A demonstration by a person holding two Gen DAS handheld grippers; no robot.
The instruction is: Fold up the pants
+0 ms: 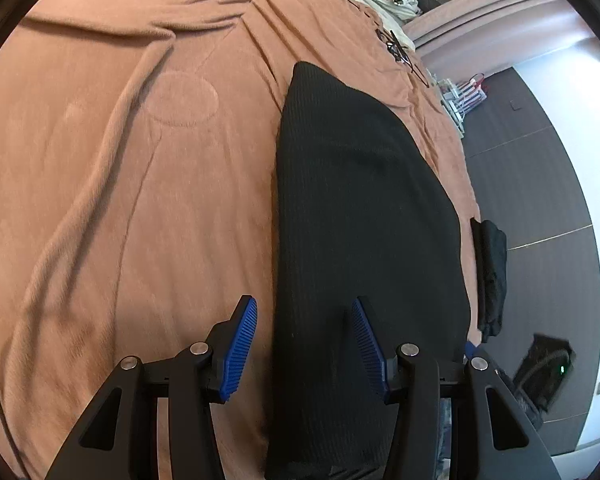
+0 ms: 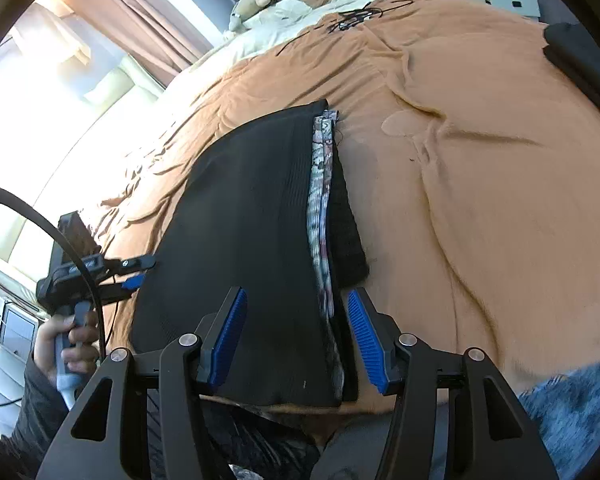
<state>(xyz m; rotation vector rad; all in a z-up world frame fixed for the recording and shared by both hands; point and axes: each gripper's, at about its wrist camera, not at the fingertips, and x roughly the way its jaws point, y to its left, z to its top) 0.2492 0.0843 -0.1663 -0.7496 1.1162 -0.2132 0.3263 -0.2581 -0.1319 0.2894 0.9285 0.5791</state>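
Black ribbed pants [image 1: 360, 208] lie folded in a long strip on an orange blanket [image 1: 120, 160]. In the right wrist view the pants [image 2: 240, 232] show a patterned lining [image 2: 320, 216] along their right edge. My left gripper [image 1: 304, 312] is open just above the near end of the pants, its right pad [image 1: 368, 344] over the cloth. My right gripper [image 2: 294, 304] is open over the near end of the pants and holds nothing. The left gripper also shows at the pants' left edge in the right wrist view [image 2: 134, 272], held by a hand [image 2: 60, 344].
A second dark garment [image 1: 490, 276] hangs at the bed's right edge. Black cords [image 2: 352, 16] and pillows with soft toys [image 2: 260, 0] lie at the bed's far end. Dark floor [image 1: 540, 200] lies beyond the bed. A black cable [image 2: 60, 232] arcs at left.
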